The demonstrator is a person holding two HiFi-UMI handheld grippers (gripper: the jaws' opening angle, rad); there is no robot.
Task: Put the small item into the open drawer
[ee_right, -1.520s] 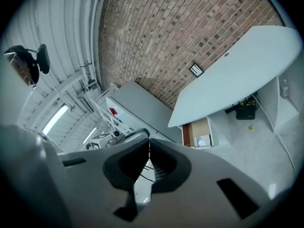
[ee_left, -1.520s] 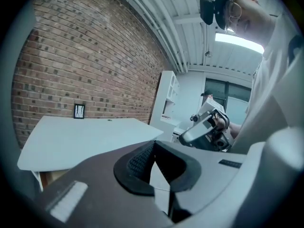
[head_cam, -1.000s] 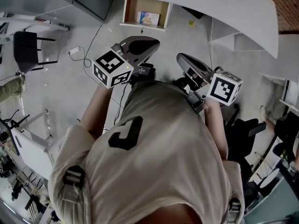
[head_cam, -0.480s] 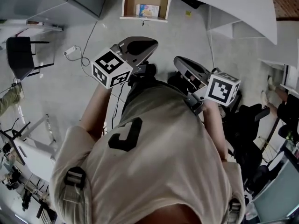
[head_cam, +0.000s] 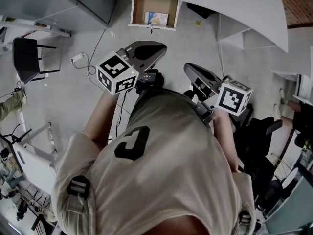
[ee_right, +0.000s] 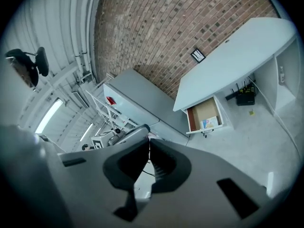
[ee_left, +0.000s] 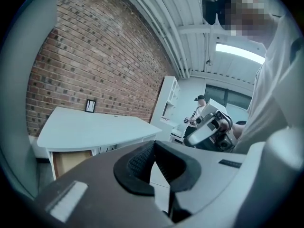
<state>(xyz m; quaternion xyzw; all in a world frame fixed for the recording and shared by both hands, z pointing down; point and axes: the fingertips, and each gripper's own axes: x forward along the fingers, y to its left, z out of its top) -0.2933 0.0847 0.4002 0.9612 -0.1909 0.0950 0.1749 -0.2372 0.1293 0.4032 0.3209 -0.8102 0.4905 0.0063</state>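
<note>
Both grippers are empty and well away from the desk [head_cam: 230, 6]. The left gripper [head_cam: 156, 47] has its jaws pressed together with nothing between the pads, and the right gripper [head_cam: 190, 68] is closed the same way; each gripper view shows only floor and room past the meeting tips. The person holds them side by side at waist height, pointing toward the drawer [head_cam: 152, 27], which stands pulled out under the desk's left end.

The only small item [head_cam: 156, 18] in sight already lies inside that drawer, close to its front wall and right of the middle; the right gripper view shows it [ee_right: 209, 122] in the same spot, a flat, colourful piece. A tiny yellow speck [head_cam: 199, 23] lies on the floor beside the drawer; it is too small to name.

My judgement: the placing looks done, or else no new piece has been picked up; either way nothing is being carried. If more is to go in, the next move calls for finding and gripping it first, which needs the jaws parted.

The item's long axis seems to run along the drawer front, printed face upward; I cannot tell whether it lies flat or leans, and it has no clear pointing end.
</note>
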